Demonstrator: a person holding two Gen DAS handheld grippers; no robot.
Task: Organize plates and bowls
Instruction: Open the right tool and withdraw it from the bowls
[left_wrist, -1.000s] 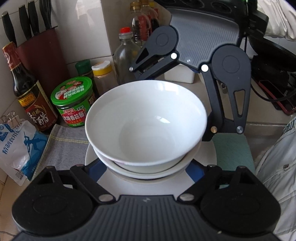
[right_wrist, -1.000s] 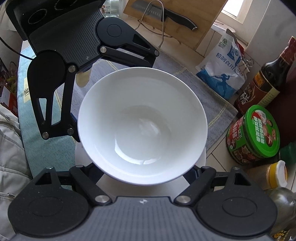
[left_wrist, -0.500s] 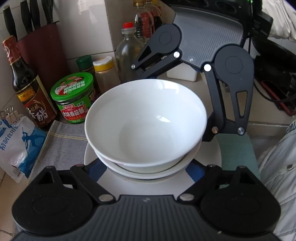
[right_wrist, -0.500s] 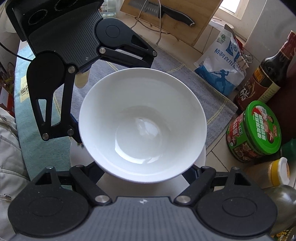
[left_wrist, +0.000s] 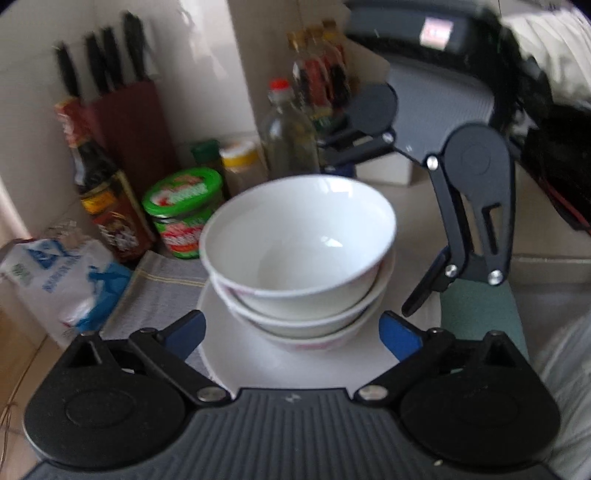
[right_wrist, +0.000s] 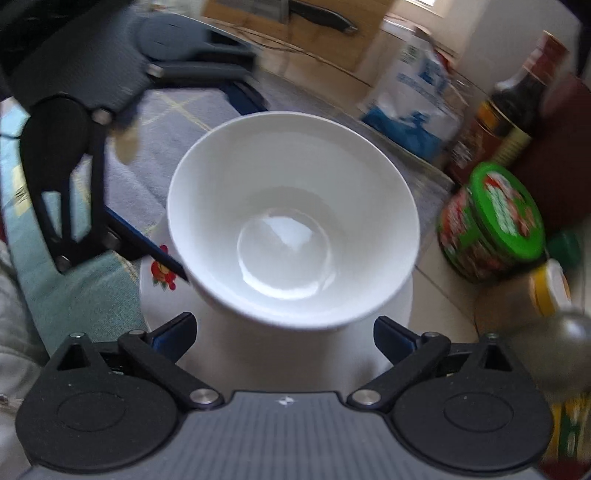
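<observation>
Three white bowls (left_wrist: 299, 236) sit nested on a white plate (left_wrist: 236, 354) with a red flower print (right_wrist: 162, 275). My left gripper (left_wrist: 291, 334) faces the stack from the near side. Its jaws are opening, and both blue pads (left_wrist: 184, 332) stand clear of the bowls. From the opposite side my right gripper (right_wrist: 284, 334) faces the top bowl (right_wrist: 291, 221). Its jaws are also opening wide, with the pads (right_wrist: 393, 336) off the bowl. Each gripper shows in the other's view: the right gripper (left_wrist: 380, 229) and the left gripper (right_wrist: 195, 173).
A green-lidded jar (left_wrist: 183, 214), a dark sauce bottle (left_wrist: 107, 206), a knife block (left_wrist: 129, 122) and a clear bottle (left_wrist: 288, 136) crowd the wall side. A blue-and-white bag (left_wrist: 62, 280) lies on a grey cloth (left_wrist: 162, 284). A green cloth (left_wrist: 480, 314) lies beyond the plate.
Both grippers' jaws have spread apart and let go of the top bowl, which now rests in the stack. The left gripper has drawn back a little, so all three bowls show.
</observation>
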